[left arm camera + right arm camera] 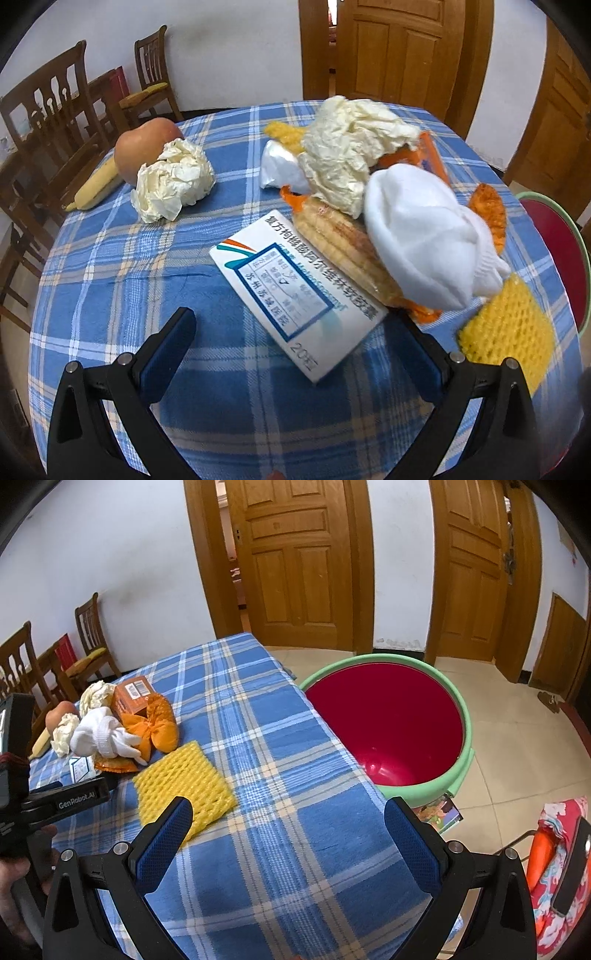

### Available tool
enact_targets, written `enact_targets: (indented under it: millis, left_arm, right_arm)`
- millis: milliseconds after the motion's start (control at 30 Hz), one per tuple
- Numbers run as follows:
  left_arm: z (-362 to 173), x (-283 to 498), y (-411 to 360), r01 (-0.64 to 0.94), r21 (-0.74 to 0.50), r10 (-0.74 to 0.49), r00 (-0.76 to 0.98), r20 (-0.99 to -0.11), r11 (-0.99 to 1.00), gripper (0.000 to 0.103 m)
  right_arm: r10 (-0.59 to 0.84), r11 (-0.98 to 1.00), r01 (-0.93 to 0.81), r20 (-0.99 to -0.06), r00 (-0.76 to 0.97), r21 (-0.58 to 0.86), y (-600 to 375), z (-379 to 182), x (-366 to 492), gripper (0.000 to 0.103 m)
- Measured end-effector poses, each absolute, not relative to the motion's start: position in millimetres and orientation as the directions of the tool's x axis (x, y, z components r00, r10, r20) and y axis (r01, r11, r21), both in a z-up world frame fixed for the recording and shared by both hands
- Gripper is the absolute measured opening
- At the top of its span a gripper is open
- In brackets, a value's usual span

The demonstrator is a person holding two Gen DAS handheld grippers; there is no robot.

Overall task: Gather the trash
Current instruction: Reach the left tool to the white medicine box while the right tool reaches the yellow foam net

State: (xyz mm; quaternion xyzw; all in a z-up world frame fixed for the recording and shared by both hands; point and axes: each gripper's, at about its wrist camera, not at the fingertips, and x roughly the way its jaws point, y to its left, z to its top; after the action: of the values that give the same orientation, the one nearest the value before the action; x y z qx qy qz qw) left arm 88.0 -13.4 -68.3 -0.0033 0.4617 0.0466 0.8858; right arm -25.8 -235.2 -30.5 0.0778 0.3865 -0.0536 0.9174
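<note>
A trash pile lies on the blue plaid table (110, 295). A white medicine box (295, 295) lies just ahead of my open, empty left gripper (299, 332), between its fingers. Behind it are a corn cob (343, 243), a white sock (421, 240), crumpled paper (351, 147), an orange box (432, 155) and a yellow foam net (509, 336). Another paper ball (173, 181) lies at left. My right gripper (288, 819) is open and empty over the table edge, with the foam net (184, 786) at its left finger. A red bin with a green rim (391, 723) stands on the floor beside the table.
An apple (144, 147) and a banana (96, 184) lie at the table's far left. Wooden chairs (55, 122) stand behind the table. Wooden doors (295, 561) line the back wall. A red patterned cushion on a chair (557, 871) is at lower right.
</note>
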Motion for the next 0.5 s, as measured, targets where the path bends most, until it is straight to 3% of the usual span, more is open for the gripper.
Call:
enact_targets:
  millis: [200, 500]
  left_arm:
    - [-67.4, 85.0, 0.4, -0.124, 0.05, 0.113, 0.575, -0.81, 0.991, 0.101]
    - [-67.9, 76.6, 32.1, -0.164, -0.029, 0.071, 0.577, -0.814, 0.986, 0.085]
  right_arm:
    - [-0.019, 0.986, 0.133, -0.721, 0.692, 0.102, -230.6, -32.0, -21.7, 0.103]
    - [0.039, 0.994, 0.048, -0.735, 0.677, 0.097, -209.4, -33.8, -11.2, 0.103]
